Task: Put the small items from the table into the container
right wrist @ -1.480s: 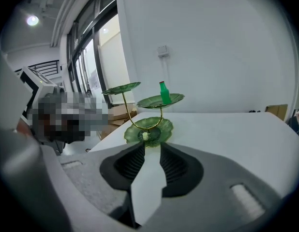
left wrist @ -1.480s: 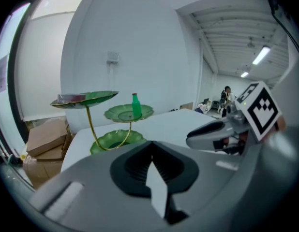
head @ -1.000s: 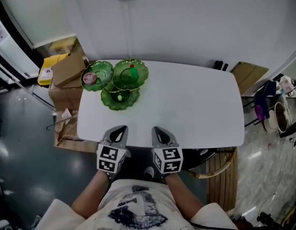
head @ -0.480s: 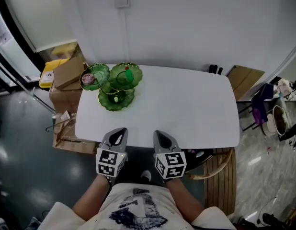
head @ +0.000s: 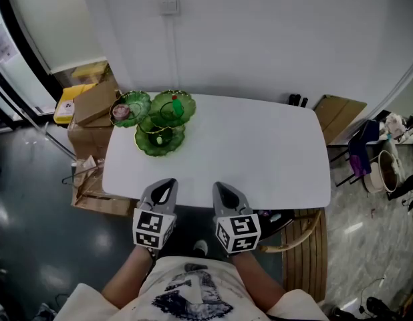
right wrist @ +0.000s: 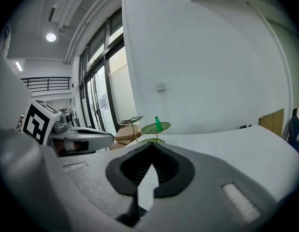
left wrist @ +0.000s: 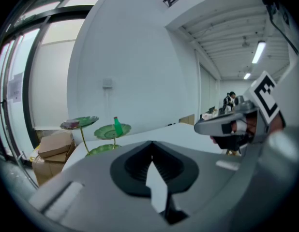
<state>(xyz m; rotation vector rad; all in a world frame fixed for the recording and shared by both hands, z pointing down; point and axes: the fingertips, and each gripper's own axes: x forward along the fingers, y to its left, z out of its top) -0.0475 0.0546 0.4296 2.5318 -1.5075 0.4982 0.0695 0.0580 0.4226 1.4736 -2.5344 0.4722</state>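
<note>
Left gripper (head: 166, 184) and right gripper (head: 221, 188), jaws pressed together empty, hover at the table's (head: 260, 146) 6 o'clock, dishes (head: 155, 138) at 10

both claws (head: 160, 192) (head: 225, 194) closed, side by side

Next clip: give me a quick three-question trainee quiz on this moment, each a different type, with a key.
1. True or false: the left gripper holds an item.
2. The green dish stand sits at which corner of the table: A near right, B far left, C far right?
3. Fill in: the right gripper has its jaws ___.
Key: 1 false; 2 B; 3 shut.
</note>
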